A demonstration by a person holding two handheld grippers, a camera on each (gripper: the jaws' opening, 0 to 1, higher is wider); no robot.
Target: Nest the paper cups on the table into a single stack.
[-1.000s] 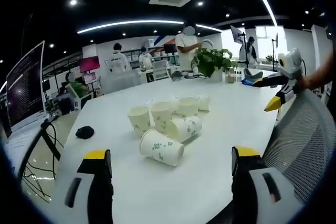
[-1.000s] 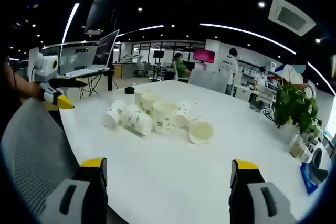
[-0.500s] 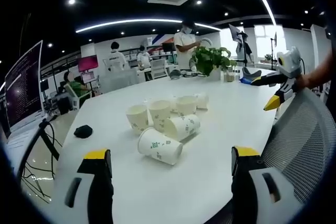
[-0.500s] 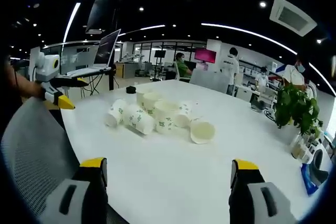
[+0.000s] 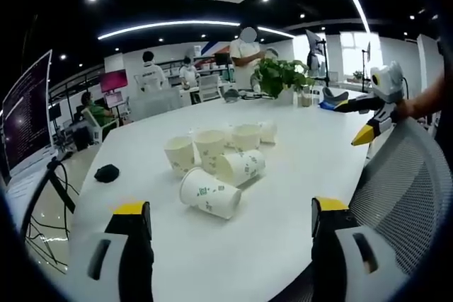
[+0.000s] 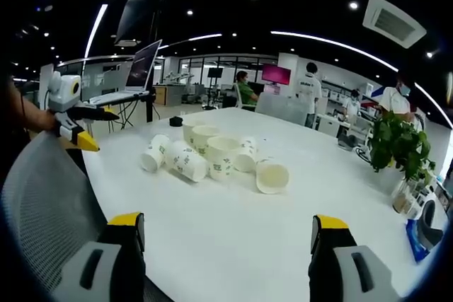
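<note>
Paper cups (image 5: pixel 221 162) cluster mid-table (image 5: pixel 297 175), at 12 o'clock from your left gripper (image 5: pixel 226 235) and from right gripper (image 6: pixel 226 235). Both tongs spread wide, holding nothing, well apart from cups. Some cups upright, some tipped; all look empty. Likely light, thin-walled, easily crushed: pinch gently at rim. Nearest tipped cup (image 5: pixel 209 192) at 11 o'clock, mouth toward you.

Paper cups (image 6: pixel 212 158) — scattered on table (image 6: pixel 233 235)
</note>
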